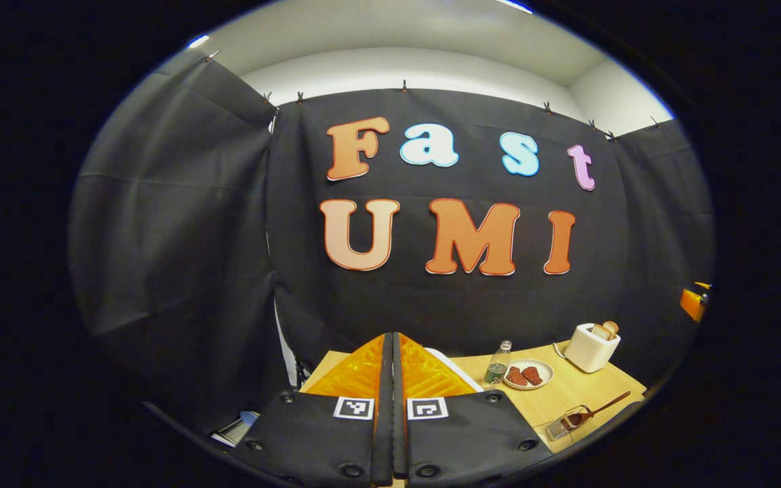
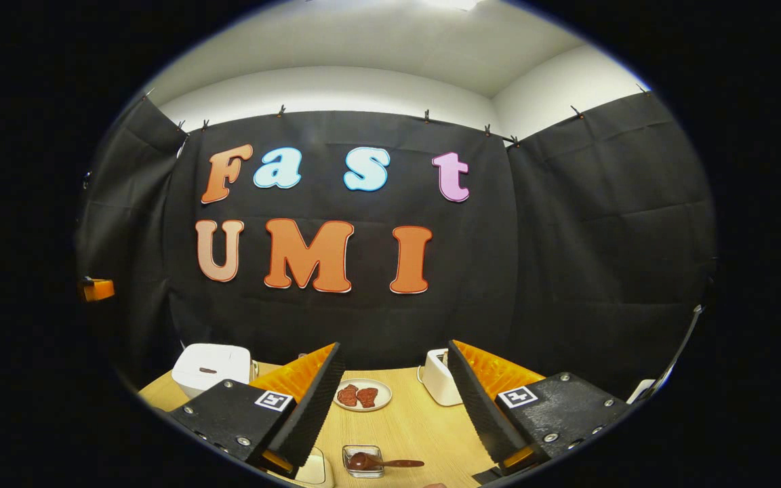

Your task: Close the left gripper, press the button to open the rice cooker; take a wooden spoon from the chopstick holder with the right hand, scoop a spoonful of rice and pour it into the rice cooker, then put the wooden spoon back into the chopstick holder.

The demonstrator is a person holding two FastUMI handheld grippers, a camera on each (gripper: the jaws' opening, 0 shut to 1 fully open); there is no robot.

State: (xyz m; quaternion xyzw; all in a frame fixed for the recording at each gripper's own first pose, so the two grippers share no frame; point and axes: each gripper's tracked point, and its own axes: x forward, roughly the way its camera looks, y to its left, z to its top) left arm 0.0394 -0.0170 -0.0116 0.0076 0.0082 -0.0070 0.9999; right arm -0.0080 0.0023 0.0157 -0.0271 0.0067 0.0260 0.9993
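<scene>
Left gripper (image 1: pixel 392 366): fingers pressed together on nothing, raised above the table (image 1: pixel 567 396). Right gripper (image 2: pixel 396 393): fingers spread wide, empty. Beyond its left finger stands the rice cooker (image 2: pixel 211 368), lid down. Just ahead, between its fingers, the wooden spoon (image 2: pixel 380 463) lies in a small clear holder (image 2: pixel 362 461). Farther off sit a plate (image 2: pixel 362 395) and toaster (image 2: pixel 439 377). Judged progress: first closing done; button press, scooping and spoon return remain.
</scene>
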